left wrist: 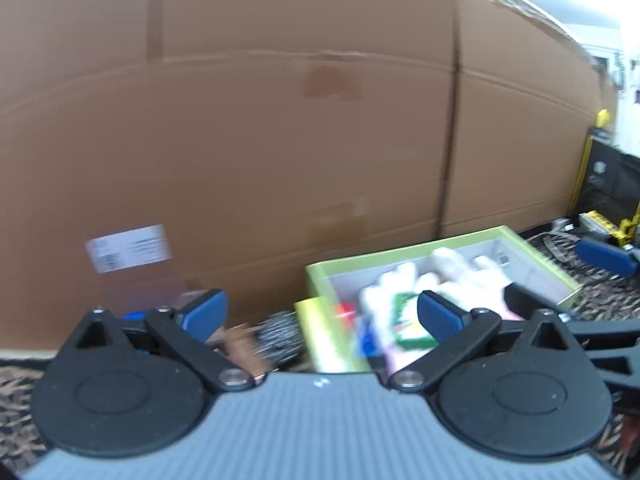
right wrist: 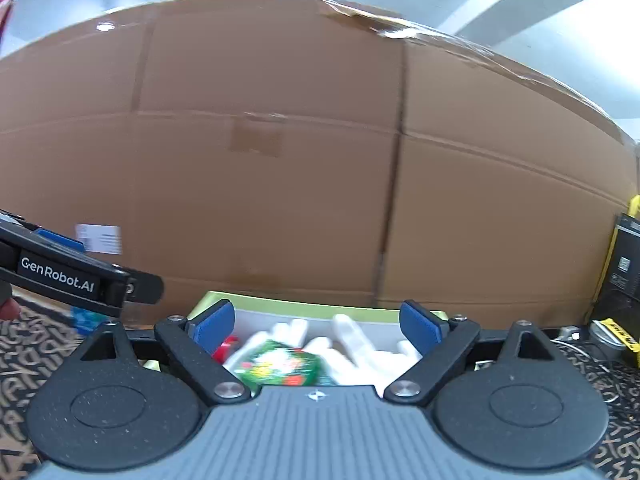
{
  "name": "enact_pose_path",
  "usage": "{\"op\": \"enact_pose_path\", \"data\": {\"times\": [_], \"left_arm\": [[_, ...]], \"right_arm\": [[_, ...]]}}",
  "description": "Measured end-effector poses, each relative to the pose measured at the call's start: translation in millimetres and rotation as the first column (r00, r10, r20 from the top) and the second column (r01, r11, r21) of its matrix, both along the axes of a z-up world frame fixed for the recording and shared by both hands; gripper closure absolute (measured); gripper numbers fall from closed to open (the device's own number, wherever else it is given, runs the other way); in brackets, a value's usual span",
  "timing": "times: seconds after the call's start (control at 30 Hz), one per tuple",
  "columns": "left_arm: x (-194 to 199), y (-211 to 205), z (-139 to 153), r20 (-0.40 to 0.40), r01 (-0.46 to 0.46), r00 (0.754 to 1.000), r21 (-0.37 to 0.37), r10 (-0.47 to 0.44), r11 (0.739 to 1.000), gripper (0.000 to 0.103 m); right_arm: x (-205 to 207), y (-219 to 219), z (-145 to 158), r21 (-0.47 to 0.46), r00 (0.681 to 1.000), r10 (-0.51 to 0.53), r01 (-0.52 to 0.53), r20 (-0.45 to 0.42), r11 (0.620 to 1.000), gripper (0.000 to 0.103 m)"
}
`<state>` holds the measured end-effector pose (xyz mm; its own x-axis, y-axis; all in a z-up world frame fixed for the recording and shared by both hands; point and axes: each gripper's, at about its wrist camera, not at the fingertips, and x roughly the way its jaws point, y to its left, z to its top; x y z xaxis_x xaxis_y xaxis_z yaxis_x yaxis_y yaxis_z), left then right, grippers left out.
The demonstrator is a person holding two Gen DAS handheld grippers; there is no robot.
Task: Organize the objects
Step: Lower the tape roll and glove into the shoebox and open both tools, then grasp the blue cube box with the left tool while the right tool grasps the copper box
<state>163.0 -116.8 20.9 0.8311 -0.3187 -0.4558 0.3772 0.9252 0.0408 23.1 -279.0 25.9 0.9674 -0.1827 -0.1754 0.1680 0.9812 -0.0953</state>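
A tall brown cardboard box wall (right wrist: pixel 304 152) closes off everything from nine through twelve to three o'clock. Just before it, the open lime-green shallow box (right wrist: pixel 320 304) is crowded with white gloves (right wrist: pixel 352 340) and a green packet (right wrist: pixel 280 364). At nine o'clock the black left gripper (right wrist: pixel 80 276) blocks passage. At three o'clock, black-and-yellow gear (right wrist: pixel 620 280) stands on the patterned bench (right wrist: pixel 608 376).

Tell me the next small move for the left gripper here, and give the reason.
Probably swing the left gripper toward the dark bristly brush lying outside the green box. Its jaws are open and empty, and so are the right gripper's. White gloves and a green packet already lie in the box, while the brush still rests on the patterned cloth beside it.
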Motion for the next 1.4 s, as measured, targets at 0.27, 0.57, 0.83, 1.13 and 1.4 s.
{"op": "enact_pose_path", "data": {"times": [0.27,0.57,0.83,1.13,1.4], "left_arm": [[-27,99,-37,-0.087,-0.196,0.978,-0.049,0.192,0.979,0.000],[-29,178,-82,-0.221,-0.332,0.925,-0.072,0.310,0.940,0.000],[-8,196,-76,-0.198,-0.332,0.929,-0.066,0.313,0.941,0.000],[76,156,-76,-0.148,-0.304,0.943,-0.030,0.296,0.952,0.000],[133,124,-95,-0.165,-0.272,0.948,0.034,0.273,0.962,0.035]], "right_arm": [[-7,69,-35,0.043,0.980,0.185,-0.182,-0.073,0.982,0.010],[49,141,-72,0.015,0.912,0.329,-0.336,-0.243,0.942,0.030],[127,171,-85,-0.086,0.923,0.191,-0.231,-0.333,0.969,0.044],[99,159,-85,0.026,0.910,0.240,-0.246,-0.339,0.969,0.075],[64,142,-81,0.103,0.893,0.298,-0.279,-0.337,0.955,0.075]]}}
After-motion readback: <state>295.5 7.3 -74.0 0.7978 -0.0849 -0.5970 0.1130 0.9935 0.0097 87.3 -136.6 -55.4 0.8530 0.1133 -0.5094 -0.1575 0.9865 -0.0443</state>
